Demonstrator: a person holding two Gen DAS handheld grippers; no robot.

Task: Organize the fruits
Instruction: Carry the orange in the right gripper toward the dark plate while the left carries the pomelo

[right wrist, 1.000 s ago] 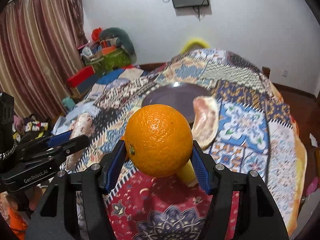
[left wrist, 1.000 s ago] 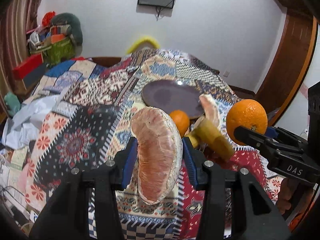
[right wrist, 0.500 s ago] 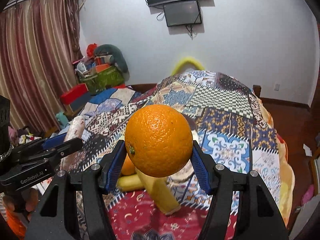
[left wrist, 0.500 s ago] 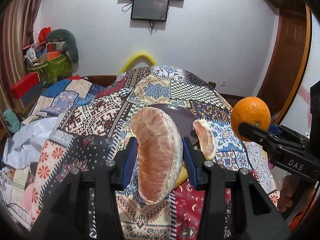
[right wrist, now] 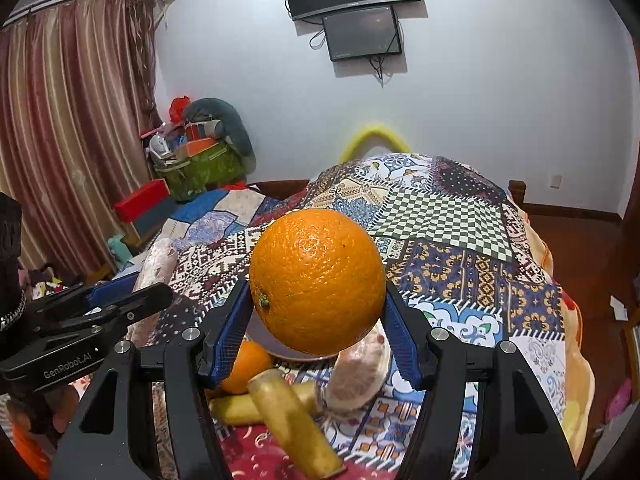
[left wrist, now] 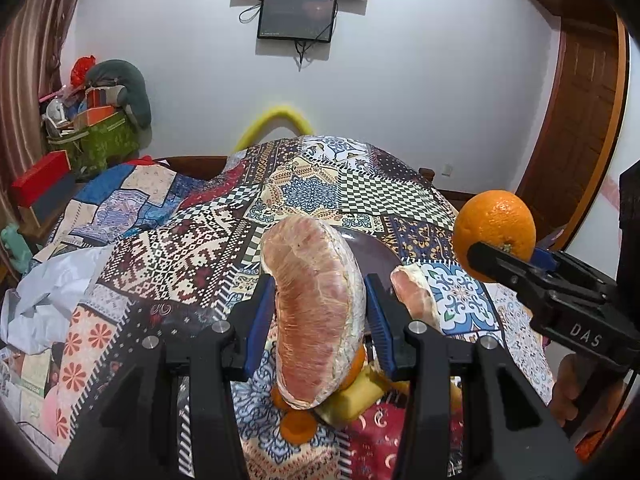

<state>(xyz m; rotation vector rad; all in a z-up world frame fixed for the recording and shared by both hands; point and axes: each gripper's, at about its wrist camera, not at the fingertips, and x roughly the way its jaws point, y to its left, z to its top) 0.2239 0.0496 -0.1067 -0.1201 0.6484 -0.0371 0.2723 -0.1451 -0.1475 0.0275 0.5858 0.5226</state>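
My left gripper (left wrist: 320, 312) is shut on a pink pomelo wedge (left wrist: 316, 304) and holds it above the patchwork bedspread (left wrist: 168, 248). My right gripper (right wrist: 316, 312) is shut on a large orange (right wrist: 318, 278), also held up in the air; it shows at the right of the left wrist view (left wrist: 494, 220). Below lie a dark purple plate (left wrist: 374, 256), a second pomelo wedge (right wrist: 360, 372), a smaller orange (right wrist: 246, 366) and yellow fruit pieces (right wrist: 292, 424). The plate is mostly hidden behind the held fruits.
The bedspread covers a bed that falls away at the right (right wrist: 572, 360). White cloth (left wrist: 44, 304) lies at the left. A pile of bags and boxes (left wrist: 92, 128) stands in the far left corner. A wooden door (left wrist: 580, 120) is at the right.
Both grippers have risen and tilted up with their fruits held. The plate and the loose fruits have slid lower in both views.
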